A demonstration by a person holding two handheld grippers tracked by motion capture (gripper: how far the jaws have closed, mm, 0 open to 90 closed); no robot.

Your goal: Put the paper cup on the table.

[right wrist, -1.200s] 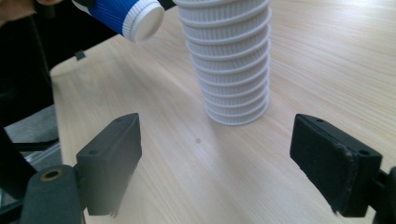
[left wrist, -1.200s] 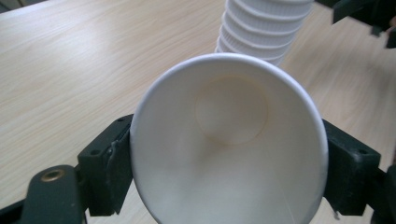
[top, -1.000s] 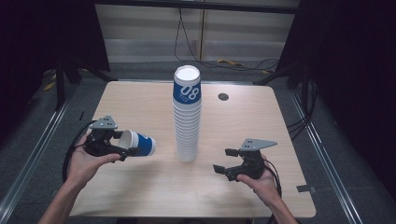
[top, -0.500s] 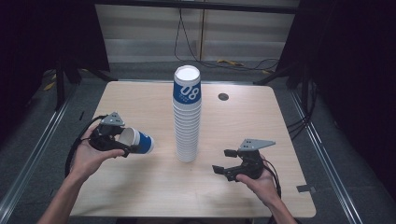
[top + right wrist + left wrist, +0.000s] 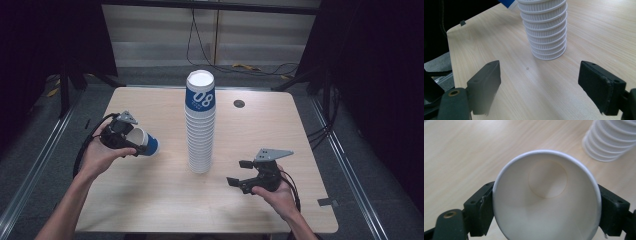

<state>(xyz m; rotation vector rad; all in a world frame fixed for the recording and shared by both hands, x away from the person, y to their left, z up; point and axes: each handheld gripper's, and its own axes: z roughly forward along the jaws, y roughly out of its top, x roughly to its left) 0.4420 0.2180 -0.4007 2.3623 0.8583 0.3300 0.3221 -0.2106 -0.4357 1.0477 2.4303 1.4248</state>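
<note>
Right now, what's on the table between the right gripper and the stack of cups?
Nothing: in the right gripper view, bare wooden table runs from the open right gripper to the stack of cups.

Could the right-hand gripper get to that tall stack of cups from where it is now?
Probably yes. The right gripper sits on the table near the foot of the stack of cups, its jaws apart with nothing between them and bare wood in between. The left gripper grips a single cup well off to the other side.
</note>
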